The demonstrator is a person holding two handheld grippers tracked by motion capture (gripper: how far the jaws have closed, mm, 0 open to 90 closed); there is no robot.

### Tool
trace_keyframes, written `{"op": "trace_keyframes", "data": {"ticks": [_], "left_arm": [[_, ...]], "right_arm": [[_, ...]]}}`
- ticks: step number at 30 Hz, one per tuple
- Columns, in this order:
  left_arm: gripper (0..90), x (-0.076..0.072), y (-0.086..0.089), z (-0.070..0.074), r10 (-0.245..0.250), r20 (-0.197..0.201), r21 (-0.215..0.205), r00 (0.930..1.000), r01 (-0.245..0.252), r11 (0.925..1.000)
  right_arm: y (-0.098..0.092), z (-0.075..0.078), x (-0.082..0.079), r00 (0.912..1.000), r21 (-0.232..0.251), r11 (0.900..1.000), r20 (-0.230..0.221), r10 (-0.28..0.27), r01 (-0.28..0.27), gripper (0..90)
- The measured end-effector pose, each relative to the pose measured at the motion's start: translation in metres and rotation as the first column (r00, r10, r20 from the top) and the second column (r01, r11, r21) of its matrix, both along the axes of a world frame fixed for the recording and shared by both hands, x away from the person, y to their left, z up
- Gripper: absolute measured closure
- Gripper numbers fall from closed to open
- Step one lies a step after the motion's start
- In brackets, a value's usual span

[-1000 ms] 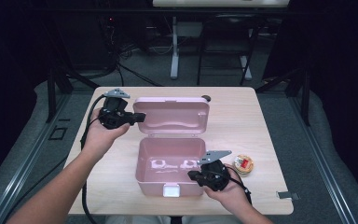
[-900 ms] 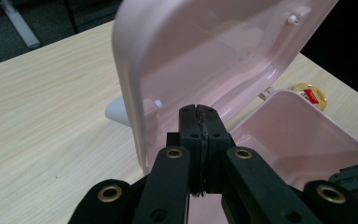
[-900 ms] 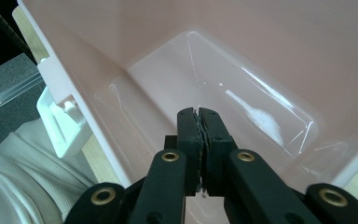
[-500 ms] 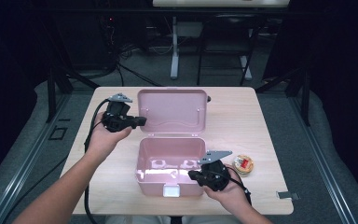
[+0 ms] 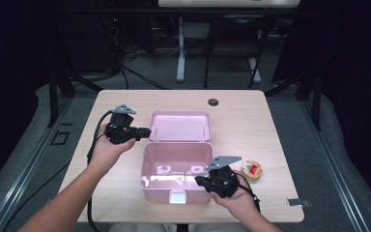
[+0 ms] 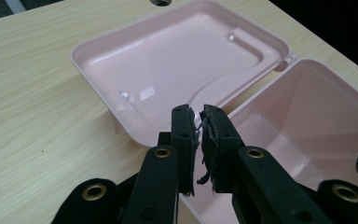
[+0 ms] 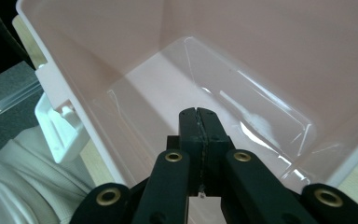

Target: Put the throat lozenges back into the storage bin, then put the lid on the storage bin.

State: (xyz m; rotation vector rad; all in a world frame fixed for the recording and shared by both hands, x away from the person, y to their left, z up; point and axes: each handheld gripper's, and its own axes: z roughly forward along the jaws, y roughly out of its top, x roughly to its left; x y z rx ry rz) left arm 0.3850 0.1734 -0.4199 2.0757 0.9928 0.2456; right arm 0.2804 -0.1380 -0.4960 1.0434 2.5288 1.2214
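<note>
A pink plastic box (image 5: 146, 164) stands open at the table's middle, its lid (image 5: 179, 126) lying flat behind it. My left gripper (image 5: 147, 131) is at the lid's near left corner. Its jaws have just been opening: a narrow gap shows between them in the left gripper view (image 6: 199, 114), with nothing in it, and the lid (image 6: 177, 60) lies just beyond the tips. My right gripper (image 5: 199, 181) sits at the box's front right, jaws shut together (image 7: 199, 113) over the empty inside of the box (image 7: 214, 56).
A small round tin (image 5: 251, 170) with a red label lies right of the box. The white latch (image 5: 176, 197) juts from the box's front wall. A cable hole (image 5: 213, 102) sits near the table's far edge. Bare wood lies to the left and far right.
The lid has swung from upright down to flat on the table. My left gripper came down with it and its jaws have parted. The right gripper has kept still.
</note>
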Motion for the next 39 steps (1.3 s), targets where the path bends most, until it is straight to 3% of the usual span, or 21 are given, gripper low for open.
{"op": "trace_keyframes", "data": {"ticks": [6,7,9,15,18,22,26,31,35,37,39], "left_arm": [[73.9,-0.011,0.005,-0.012,-0.020,-0.002,-0.031,0.9998,0.020,0.9993],[71.9,-0.013,0.007,-0.013,-0.025,-0.008,-0.021,0.9997,0.025,0.9995],[69.3,-0.017,0.009,-0.016,-0.026,0.021,0.009,0.9994,0.025,0.9996],[63.4,-0.029,0.015,-0.017,-0.049,0.043,-0.005,0.9979,0.049,0.9988],[62.3,-0.035,0.015,-0.015,-0.044,0.066,0.020,0.9968,0.043,0.9989],[59.3,-0.039,0.015,-0.014,-0.065,0.041,0.001,0.9971,0.065,0.9979],[56.3,-0.043,0.016,-0.013,-0.074,0.049,-0.010,0.9960,0.075,0.9971],[49.9,-0.050,0.014,-0.016,-0.111,0.091,0.049,0.9896,0.107,0.9930],[49.6,-0.053,0.015,-0.019,-0.107,0.090,0.050,0.9902,0.103,0.9934],[47.4,-0.054,0.017,-0.020,-0.105,0.122,0.040,0.9870,0.101,0.9941],[47.0,-0.054,0.019,-0.020,-0.111,0.102,0.039,0.9886,0.107,0.9935]], "right_arm": [[0.000,0.000,-0.001,1.0000,-0.005,1.000,0.009,-0.004,0.004,89.4],[0.001,0.000,-0.001,1.0000,-0.004,1.000,0.006,-0.005,0.005,88.9],[0.001,0.000,-0.001,1.0000,-0.006,1.000,0.006,-0.003,0.003,87.7],[0.001,0.000,-0.001,1.0000,-0.001,1.000,0.005,-0.004,0.004,84.4],[0.003,0.001,0.000,1.0000,-0.001,1.000,0.003,-0.007,0.007,82.6],[0.003,0.003,0.001,1.0000,-0.006,1.000,0.002,-0.009,0.009,79.5],[0.001,0.008,0.000,0.9999,-0.010,1.000,0.008,-0.010,0.010,77.1],[-0.002,0.019,0.001,0.9991,0.000,1.000,0.039,-0.017,0.017,72.2],[-0.007,0.029,0.004,0.9987,0.033,0.999,0.040,-0.031,0.030,65.5],[-0.009,0.034,0.006,0.9992,0.037,0.999,0.030,-0.028,0.026,62.2],[-0.010,0.037,0.007,0.9986,0.032,0.999,0.044,-0.030,0.028,61.1]]}}
